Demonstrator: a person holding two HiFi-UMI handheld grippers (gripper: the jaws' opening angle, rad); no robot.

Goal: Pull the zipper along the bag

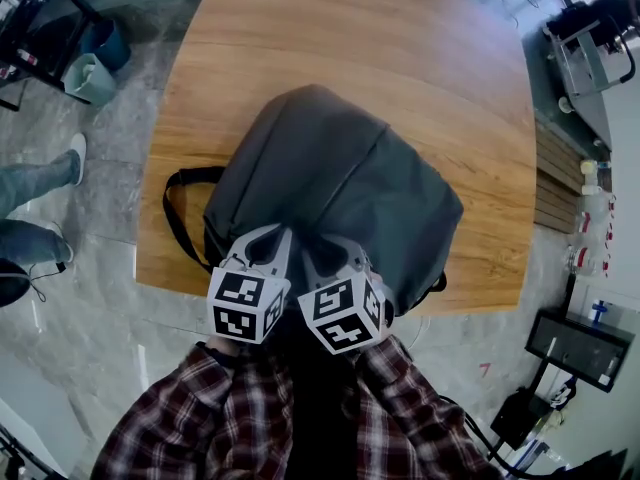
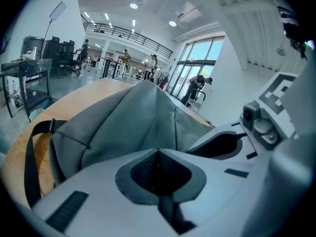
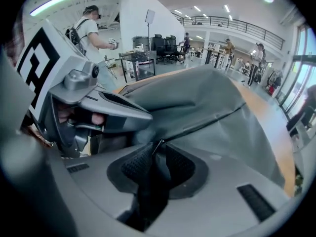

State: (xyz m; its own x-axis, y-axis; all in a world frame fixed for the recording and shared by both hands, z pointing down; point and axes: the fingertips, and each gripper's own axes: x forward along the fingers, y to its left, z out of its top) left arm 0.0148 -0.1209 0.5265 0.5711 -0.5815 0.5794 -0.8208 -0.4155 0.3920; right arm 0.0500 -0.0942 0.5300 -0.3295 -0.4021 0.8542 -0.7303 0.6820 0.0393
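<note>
— Lying where, soft grey fabric bag?
— Flat on brown wooden table, dark zipper seam upward for pulling.
— Right gripper?
— Clamped on thin metal zipper pull, low at seam's near end.
— Left gripper?
— Alongside, jaws pressed together against cloth, likely steadying.

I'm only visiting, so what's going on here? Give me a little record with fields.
Surface: wooden table
Object: grey backpack lying on it, with a black strap looping out to one side
Left gripper: jaws together at the bag's near edge; unclear whether they pinch any fabric
Right gripper: jaws shut on the zipper pull
Zipper seam: runs away across the bag
</note>
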